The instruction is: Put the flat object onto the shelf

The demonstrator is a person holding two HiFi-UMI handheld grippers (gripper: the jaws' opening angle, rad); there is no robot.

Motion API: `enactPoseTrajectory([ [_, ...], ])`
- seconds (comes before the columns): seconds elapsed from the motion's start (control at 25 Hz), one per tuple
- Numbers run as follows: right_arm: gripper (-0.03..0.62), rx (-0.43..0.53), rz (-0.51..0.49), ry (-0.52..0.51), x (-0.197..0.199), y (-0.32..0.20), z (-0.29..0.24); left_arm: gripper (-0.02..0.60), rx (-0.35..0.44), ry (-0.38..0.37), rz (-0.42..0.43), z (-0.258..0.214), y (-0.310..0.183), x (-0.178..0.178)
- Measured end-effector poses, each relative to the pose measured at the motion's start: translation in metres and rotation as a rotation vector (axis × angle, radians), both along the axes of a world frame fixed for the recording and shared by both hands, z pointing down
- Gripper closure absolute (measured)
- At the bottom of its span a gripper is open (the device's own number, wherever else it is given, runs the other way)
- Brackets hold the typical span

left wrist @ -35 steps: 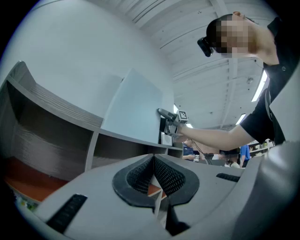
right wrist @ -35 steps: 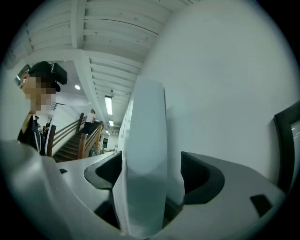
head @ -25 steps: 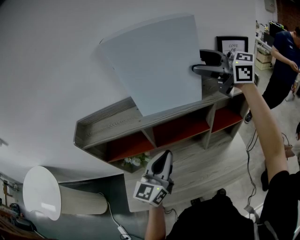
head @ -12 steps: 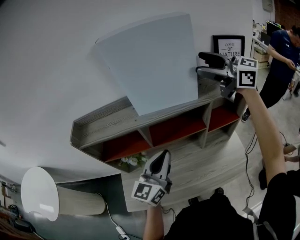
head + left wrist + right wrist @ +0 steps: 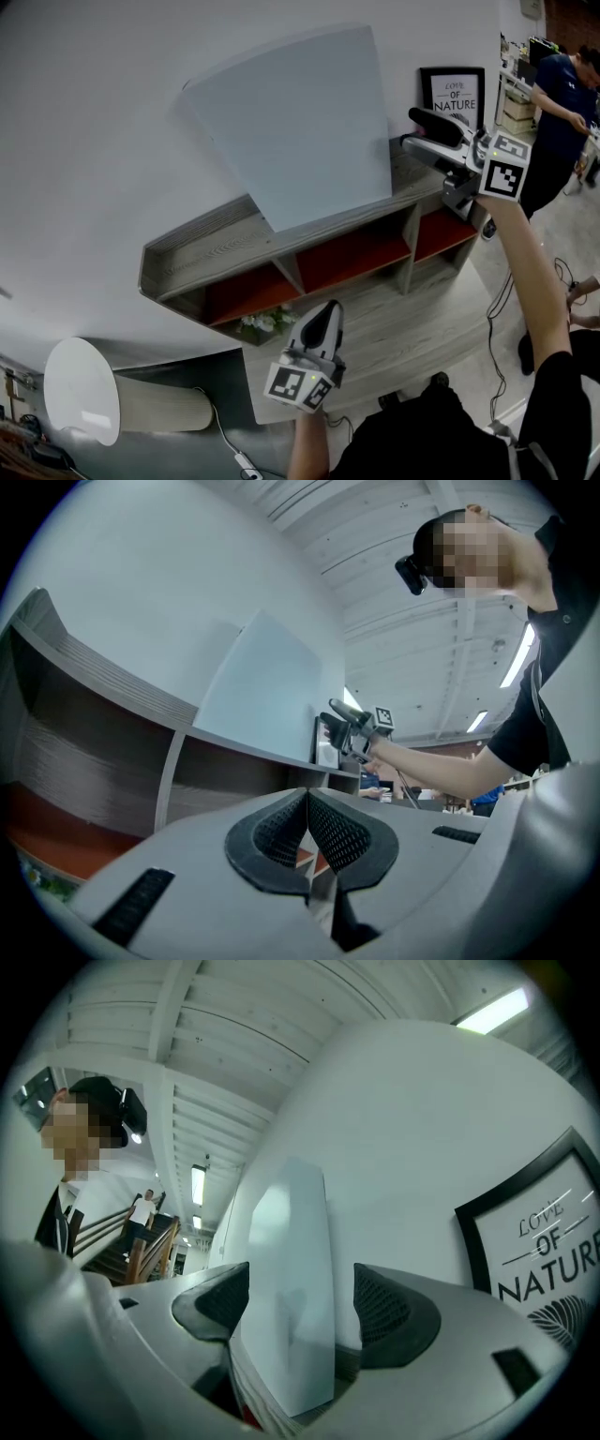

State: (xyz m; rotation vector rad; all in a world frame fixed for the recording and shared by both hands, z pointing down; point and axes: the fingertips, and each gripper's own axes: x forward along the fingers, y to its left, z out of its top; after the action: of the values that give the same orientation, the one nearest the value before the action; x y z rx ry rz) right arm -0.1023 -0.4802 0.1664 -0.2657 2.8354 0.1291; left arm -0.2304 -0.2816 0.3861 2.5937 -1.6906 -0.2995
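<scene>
Since a second ago my right gripper (image 5: 412,128) has drawn back to the right, off the edge of the flat board (image 5: 291,131), and the board has kept its place. It stands on its lower edge on top of the shelf (image 5: 202,248), tilted back with its upper part against the white wall. My right fingers are spread wide with nothing between the pads. The right gripper view looks past them at the board's thin edge, and in the head view the tips sit just beside its right side, apart from it. My right arm is stretched up and forward, forearm bare, so the gripper hangs level with the shelf top and points left toward the board.

My left gripper (image 5: 323,323) is held low and close to my body, below the shelf front, nose tipped up at it. Its fingers are pressed together on nothing.

Under the top board the shelf has three open compartments with red inside. Some greenery with pale flowers (image 5: 267,322) shows at the foot of the left one; I cannot tell whether it sits inside. A framed print (image 5: 454,94) stands on the shelf top to the right of my gripper. A white lamp shade (image 5: 82,389) lies lower left, and another person (image 5: 562,103) stands far right.
</scene>
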Motion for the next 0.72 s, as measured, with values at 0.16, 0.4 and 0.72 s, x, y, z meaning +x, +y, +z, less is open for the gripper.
enactPoseTrajectory([
  [0.16, 0.258, 0.001, 0.004, -0.038, 0.006, 0.019, 0.004, 0.566, -0.003, 0.002, 0.004, 0.001, -0.002, 0.003],
  [0.4, 0.26, -0.012, -0.004, -0.081, 0.005, 0.051, 0.017, 0.567, -0.009, 0.006, 0.01, 0.003, -0.005, 0.004],
  [0.72, 0.26, -0.011, 0.013, -0.078, -0.003, 0.088, 0.049, 0.568, -0.008, 0.009, 0.015, 0.005, -0.005, 0.009],
])
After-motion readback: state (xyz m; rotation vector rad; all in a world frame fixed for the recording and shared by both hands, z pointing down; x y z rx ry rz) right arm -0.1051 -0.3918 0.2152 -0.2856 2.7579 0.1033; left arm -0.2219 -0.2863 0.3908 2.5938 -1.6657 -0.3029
